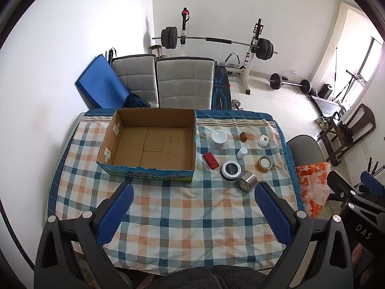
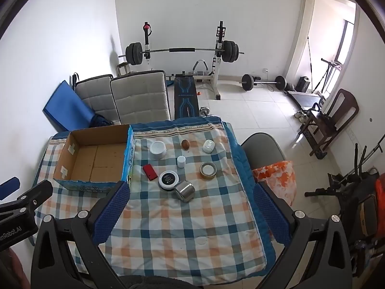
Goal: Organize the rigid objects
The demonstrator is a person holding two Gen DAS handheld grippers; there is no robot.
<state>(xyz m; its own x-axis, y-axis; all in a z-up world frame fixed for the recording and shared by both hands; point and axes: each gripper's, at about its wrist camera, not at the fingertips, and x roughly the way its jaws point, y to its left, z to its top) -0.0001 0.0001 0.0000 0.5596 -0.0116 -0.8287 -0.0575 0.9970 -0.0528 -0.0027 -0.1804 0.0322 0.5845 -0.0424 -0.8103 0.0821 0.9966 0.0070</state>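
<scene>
An empty cardboard box [image 1: 154,142] [image 2: 96,157] stands at the table's far left. To its right lie a red case [image 1: 211,160] [image 2: 150,172], a round black-and-white tin [image 1: 231,169] [image 2: 168,180], a silver tape roll [image 1: 246,180] [image 2: 185,190], a brown tape roll [image 1: 265,163] [image 2: 208,171], a white bowl [image 1: 219,138] [image 2: 158,149], a small white bottle [image 1: 241,153] [image 2: 181,161], a brown egg-like object [image 1: 243,136] [image 2: 185,144] and a white device [image 1: 263,141] [image 2: 208,146]. My left gripper [image 1: 193,210] and right gripper [image 2: 190,210] are both open, empty, above the near table.
The table wears a plaid cloth [image 1: 182,219] with a blue border. Two grey padded chairs [image 1: 185,82] stand behind it, a grey chair [image 2: 262,149] at the right with an orange patterned bag [image 2: 276,178]. A barbell rack [image 2: 182,50] stands at the back wall.
</scene>
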